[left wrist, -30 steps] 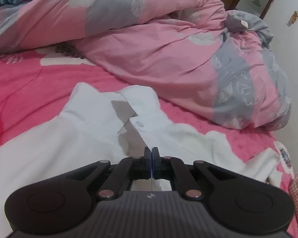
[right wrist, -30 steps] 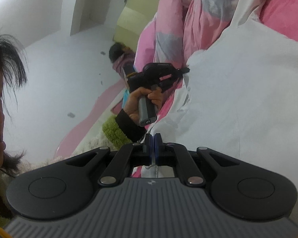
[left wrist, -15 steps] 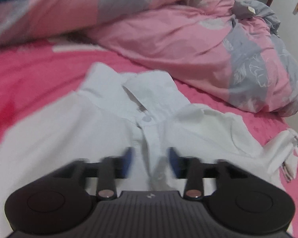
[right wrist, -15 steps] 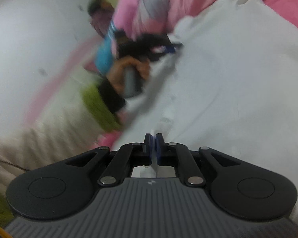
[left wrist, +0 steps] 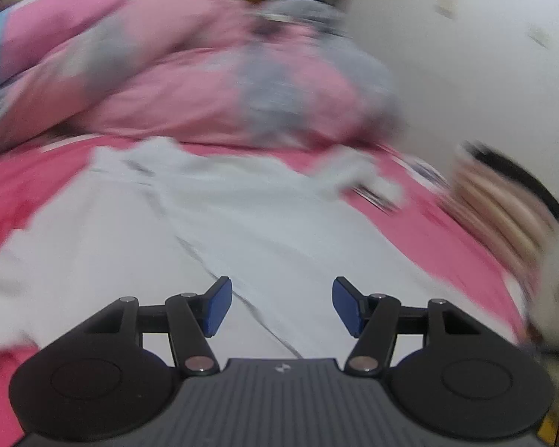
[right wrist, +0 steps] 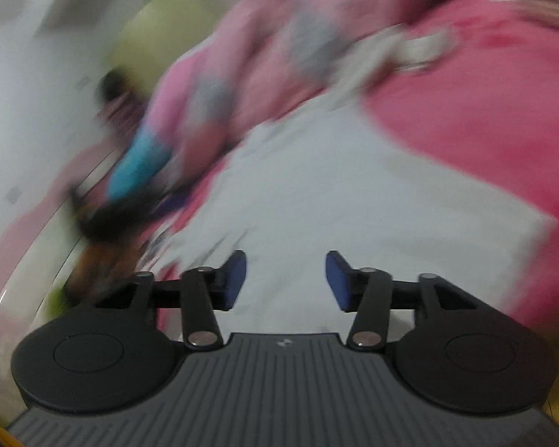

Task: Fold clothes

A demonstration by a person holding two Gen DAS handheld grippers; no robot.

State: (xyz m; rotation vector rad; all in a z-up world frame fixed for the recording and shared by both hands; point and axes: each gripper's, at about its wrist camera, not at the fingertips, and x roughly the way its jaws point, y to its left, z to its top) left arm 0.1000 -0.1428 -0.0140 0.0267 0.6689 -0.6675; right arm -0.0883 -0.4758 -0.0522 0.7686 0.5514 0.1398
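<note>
A white button-up shirt [left wrist: 242, 223] lies spread on the pink bed sheet [left wrist: 26, 190], its collar at the far end and its placket running toward me. My left gripper [left wrist: 277, 307] hovers open above the shirt's lower front, nothing between its blue pads. In the right wrist view the same shirt [right wrist: 335, 186] lies flat, and my right gripper [right wrist: 285, 279] is open over its edge with empty jaws. Both views are heavily motion-blurred. The other gripper, held in a hand, shows as a dark blur [right wrist: 115, 216] at the left.
A bunched pink and grey duvet [left wrist: 205, 74] fills the far side of the bed. A striped sleeve [left wrist: 503, 212] blurs in at the right of the left wrist view. White wall and a yellow-green box [right wrist: 149, 26] lie beyond the bed edge.
Both grippers have let go of the shirt and opened wide, the left one first. The shirt now lies flat on the bed, and both cameras are pulling back quickly.
</note>
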